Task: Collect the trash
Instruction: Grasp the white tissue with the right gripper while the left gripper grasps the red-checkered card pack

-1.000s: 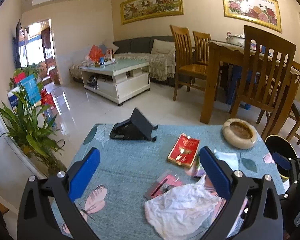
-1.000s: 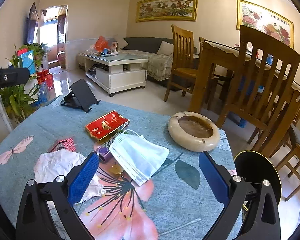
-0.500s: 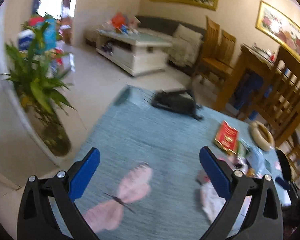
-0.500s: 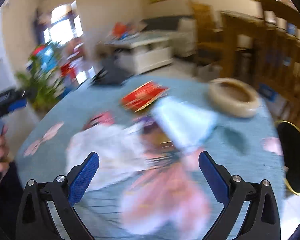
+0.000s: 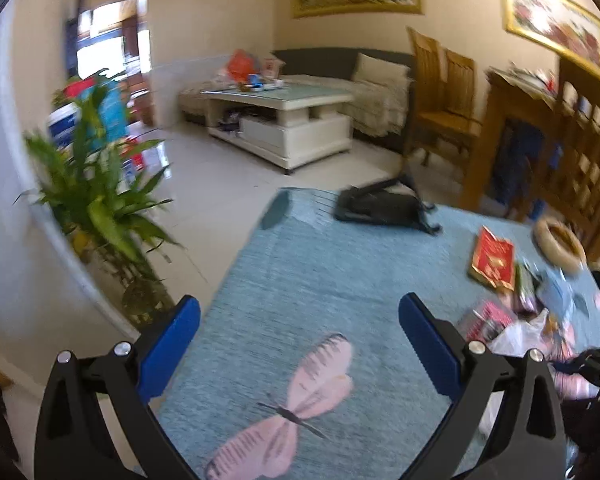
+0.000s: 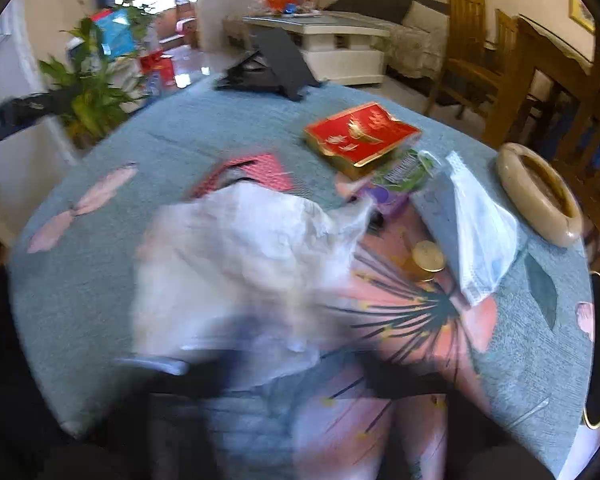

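Over the table's [image 5: 300, 264] left edge, your left gripper [image 5: 298, 344] hangs with its blue pads spread wide and nothing between them, above the pink butterfly print [image 5: 296, 404]. The crumpled white tissue [image 6: 240, 264] lies near the middle of the table, just before your right gripper [image 6: 300, 380], which is so blurred you cannot tell how far it is open. Beyond the tissue sit a red box [image 6: 360, 134], a face mask [image 6: 480, 232] and an ashtray [image 6: 540, 196] toward the right edge.
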